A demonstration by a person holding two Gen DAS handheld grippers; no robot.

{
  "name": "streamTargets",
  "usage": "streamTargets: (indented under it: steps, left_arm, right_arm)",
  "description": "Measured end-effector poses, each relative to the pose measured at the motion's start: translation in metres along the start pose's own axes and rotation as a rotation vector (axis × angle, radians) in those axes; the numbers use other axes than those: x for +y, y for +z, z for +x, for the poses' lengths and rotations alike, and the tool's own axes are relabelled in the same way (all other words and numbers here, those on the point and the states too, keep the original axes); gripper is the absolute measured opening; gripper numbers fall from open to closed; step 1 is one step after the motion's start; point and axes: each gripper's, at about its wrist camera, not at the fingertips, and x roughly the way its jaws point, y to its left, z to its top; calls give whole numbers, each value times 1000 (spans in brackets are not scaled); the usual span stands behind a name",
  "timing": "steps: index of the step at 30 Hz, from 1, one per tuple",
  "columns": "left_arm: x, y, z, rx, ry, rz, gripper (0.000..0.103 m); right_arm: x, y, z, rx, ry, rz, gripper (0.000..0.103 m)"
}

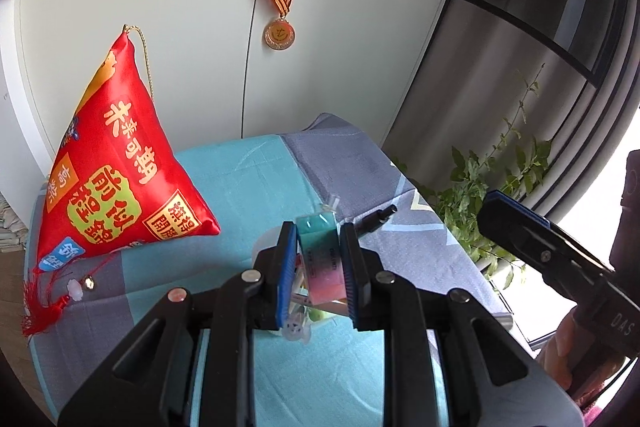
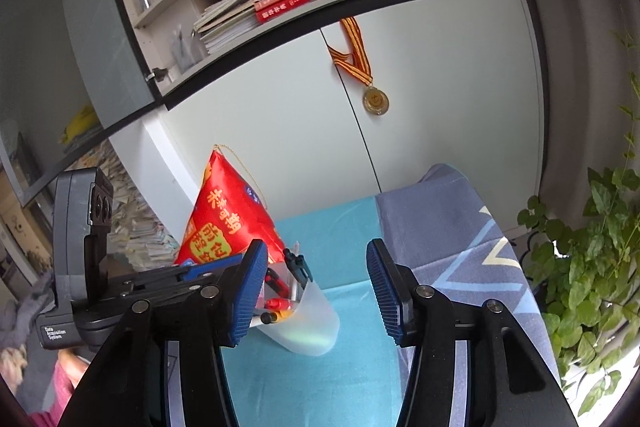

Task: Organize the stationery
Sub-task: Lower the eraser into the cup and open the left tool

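My left tongs (image 1: 318, 269) are clenched on a flat, translucent stationery piece (image 1: 322, 259), teal at its far end and pink nearer me, apparently a ruler or eraser case; its print is too small for me to read. I hold it above the frosted pen cup (image 2: 308, 323), presumably so it can drop in beside the pens (image 2: 280, 301) already standing there. My right tongs (image 2: 318, 281) are released, jaws well apart with nothing between them; the cup sits just left of their gap, which suggests they are clear of the load and free for the next pick. One black pen (image 1: 376, 219) lies loose on the grey part of the cloth-covered bench (image 2: 352, 227), beyond the left tongs, so I judge it the remaining item. A red pyramid-shaped pouch (image 1: 120, 163) with yellow Chinese lettering stands just behind the cup. The left tongs' housing (image 2: 56, 335) reads "Data Acquisition System". A medal (image 2: 376, 101) on a striped ribbon hangs on the white cabinet door (image 2: 280, 115).
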Motion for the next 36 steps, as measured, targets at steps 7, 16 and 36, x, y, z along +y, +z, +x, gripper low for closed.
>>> streamTargets:
  steps: [7,16,36]
  left_arm:
    - [9,-2,10,5,12,-26,21]
    - [3,-10,6,0,40,19,21]
    - [6,-11,-60,-106,52,-12,38]
  right_arm:
    - [1,-4,4,11,8,-6,52]
    - [5,-7,6,27,8,-20,52]
    - [29,-8,-33,4,-20,-46,52]
